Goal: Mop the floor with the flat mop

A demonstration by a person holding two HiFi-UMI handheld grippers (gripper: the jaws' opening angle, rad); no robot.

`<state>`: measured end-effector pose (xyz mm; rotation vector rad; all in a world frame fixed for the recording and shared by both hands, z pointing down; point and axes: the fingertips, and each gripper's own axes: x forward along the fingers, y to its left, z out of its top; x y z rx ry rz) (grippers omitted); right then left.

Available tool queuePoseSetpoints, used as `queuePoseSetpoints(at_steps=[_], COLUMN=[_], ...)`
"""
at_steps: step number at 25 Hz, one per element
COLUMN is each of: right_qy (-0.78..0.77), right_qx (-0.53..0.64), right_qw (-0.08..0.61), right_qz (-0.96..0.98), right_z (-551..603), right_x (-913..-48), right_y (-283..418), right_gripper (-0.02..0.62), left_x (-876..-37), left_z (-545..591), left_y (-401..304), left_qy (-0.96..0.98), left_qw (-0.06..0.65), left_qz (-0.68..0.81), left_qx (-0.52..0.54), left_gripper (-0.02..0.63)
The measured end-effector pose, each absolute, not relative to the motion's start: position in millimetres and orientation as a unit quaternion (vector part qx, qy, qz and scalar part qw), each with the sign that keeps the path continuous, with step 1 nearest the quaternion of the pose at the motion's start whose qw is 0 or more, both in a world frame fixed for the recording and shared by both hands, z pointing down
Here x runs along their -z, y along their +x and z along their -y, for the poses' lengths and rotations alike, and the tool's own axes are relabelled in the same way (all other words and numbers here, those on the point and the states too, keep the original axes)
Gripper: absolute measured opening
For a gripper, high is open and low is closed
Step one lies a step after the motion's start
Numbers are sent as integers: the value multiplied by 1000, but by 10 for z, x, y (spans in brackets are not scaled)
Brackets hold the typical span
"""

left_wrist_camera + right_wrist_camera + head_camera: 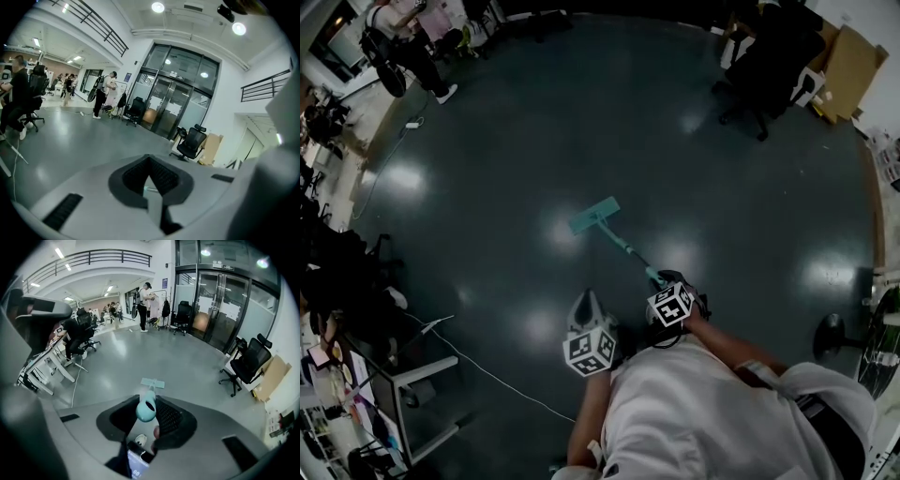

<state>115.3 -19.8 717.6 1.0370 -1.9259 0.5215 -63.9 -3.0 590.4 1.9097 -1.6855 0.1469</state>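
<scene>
My right gripper (pixel 147 414) clamps the mop (pixel 594 216) by its handle end, head flat on the floor (pixel 487 141) ahead; my left gripper (pixel 149 180), closed and empty, should join lower for even pressure.

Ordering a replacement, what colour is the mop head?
Teal. The mop head shows best in the head view.

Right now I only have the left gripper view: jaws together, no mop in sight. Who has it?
Observer: The right gripper is shut on the handle, near its teal end.
Operator: Where's the mop head?
Observer: The mop head lies flat on the floor, ahead of the person.
Operator: And my left gripper, relative to the handle?
Observer: The left gripper sits to the left of the right one, off the handle.
</scene>
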Motion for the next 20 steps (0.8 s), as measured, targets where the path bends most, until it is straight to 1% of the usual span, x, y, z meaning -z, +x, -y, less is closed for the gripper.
queuePoseSetpoints(at_steps=[9, 13, 16, 20], right_qy=[440, 451, 451, 440], right_qx=[-187, -172, -171, -176], right_qw=[413, 417, 423, 431], right_qz=[775, 770, 767, 768], right_z=[1779, 2445, 2653, 2381], right_x=[-7563, -7738, -7806, -7865], right_y=[256, -141, -252, -36], right_gripper=[110, 110, 109, 109], left_x=[-6014, -6064, -6098, -6152], left_z=[45, -9, -57, -55], left_y=[-1150, -1374, -1492, -1532], left_qy=[692, 681, 675, 679], left_qw=[310, 317, 323, 324], left_qz=[649, 656, 659, 655], left_qx=[-64, -76, -75, -74], left_gripper=[1, 0, 0, 2])
